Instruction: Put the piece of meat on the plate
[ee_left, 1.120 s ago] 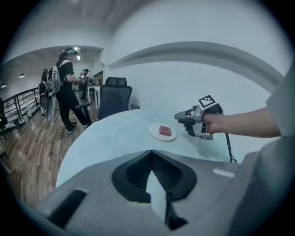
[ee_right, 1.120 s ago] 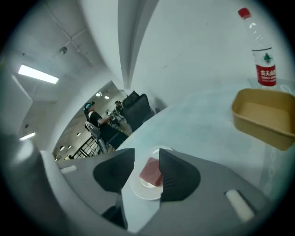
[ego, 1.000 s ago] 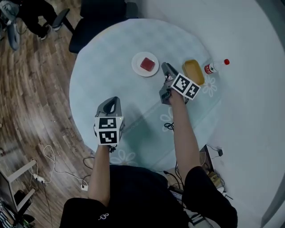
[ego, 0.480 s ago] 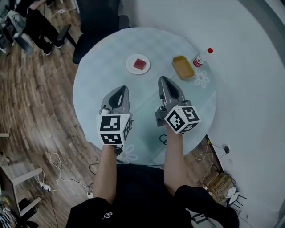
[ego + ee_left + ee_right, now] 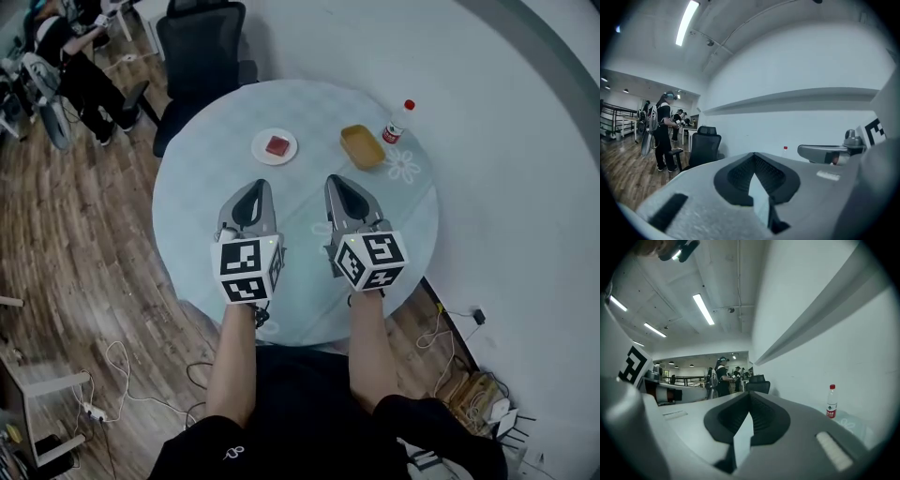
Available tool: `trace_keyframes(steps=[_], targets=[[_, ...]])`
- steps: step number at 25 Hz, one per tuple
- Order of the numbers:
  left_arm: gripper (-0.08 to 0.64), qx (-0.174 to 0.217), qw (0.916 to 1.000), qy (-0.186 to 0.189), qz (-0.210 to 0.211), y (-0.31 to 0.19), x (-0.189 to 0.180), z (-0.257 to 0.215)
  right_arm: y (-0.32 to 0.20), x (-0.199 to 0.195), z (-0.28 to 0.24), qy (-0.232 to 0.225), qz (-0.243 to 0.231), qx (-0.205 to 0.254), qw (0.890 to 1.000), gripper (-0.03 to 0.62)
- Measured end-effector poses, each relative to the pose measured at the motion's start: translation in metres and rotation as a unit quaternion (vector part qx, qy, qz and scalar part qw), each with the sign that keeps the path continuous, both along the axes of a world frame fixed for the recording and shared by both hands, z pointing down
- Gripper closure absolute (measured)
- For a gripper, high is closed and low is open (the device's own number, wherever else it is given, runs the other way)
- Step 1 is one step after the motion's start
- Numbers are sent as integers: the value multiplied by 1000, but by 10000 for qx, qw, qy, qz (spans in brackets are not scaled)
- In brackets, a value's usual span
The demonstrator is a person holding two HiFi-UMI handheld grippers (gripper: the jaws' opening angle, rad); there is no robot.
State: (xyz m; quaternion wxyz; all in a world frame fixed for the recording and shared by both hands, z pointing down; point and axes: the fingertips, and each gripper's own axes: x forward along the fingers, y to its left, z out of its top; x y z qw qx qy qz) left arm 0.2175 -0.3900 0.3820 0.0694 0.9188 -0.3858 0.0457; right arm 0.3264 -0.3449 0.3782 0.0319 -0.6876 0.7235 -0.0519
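Observation:
The red piece of meat [image 5: 276, 145] lies on the small white plate [image 5: 262, 153] at the far side of the round table [image 5: 197, 187]. Both grippers hang side by side above the table's near half, well short of the plate and pointing about level. My left gripper [image 5: 253, 187] is shut with nothing in it, its jaws meeting at the tip [image 5: 753, 153]. The right gripper [image 5: 342, 181] is likewise shut and empty [image 5: 750, 393]. Neither touches the meat or the plate.
A yellow dish [image 5: 362, 146] and a red-capped bottle [image 5: 397, 120] stand right of the plate. A black office chair [image 5: 202, 42] sits behind the table. People [image 5: 70, 66] stand at the far left on the wooden floor. A white wall runs along the right.
Both grippers have drawn back from the plate toward me and risen. The right one has left the plate's edge and now sits level with the left. The meat stays on the plate.

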Motion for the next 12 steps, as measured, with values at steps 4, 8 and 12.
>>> trace_keyframes(steps=[4, 8, 12], targets=[[565, 76, 9999, -102, 21, 11, 3, -5, 9, 2, -4, -54, 23, 43, 10000, 586], [565, 76, 9997, -226, 47, 19, 5, -3, 16, -1, 1, -51, -46, -4, 10000, 586], [565, 76, 9994, -315, 139, 29, 14, 2, 22, 5, 5, -28, -69, -64, 10000, 586]])
